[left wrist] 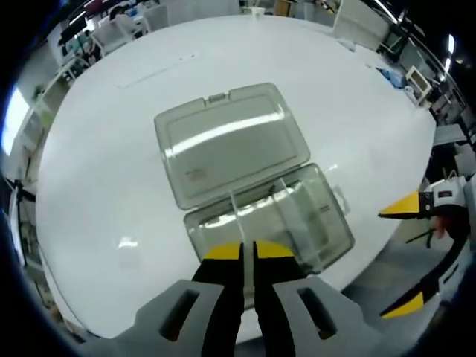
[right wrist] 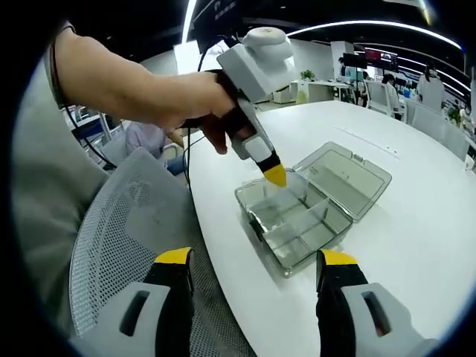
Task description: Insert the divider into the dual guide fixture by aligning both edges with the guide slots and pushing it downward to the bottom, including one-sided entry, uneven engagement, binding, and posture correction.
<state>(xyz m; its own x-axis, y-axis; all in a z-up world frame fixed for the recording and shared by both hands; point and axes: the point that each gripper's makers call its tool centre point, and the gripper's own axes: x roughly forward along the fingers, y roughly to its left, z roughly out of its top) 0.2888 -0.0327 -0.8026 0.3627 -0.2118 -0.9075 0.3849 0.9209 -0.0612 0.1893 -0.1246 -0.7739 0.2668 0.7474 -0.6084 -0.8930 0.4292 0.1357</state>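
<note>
Holding the clear divider [left wrist: 249, 216] in the left gripper [left wrist: 248, 251], jaws pinched narrow, at the near wall of the open compartment box [right wrist: 297, 216] on the white desk [left wrist: 104, 163]. Right gripper [right wrist: 256, 269] waiting wide apart. Advising levelling both edges before pressing down.

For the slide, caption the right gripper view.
Left tool lowers onto an open clear box on a white table; right tool open.
</note>
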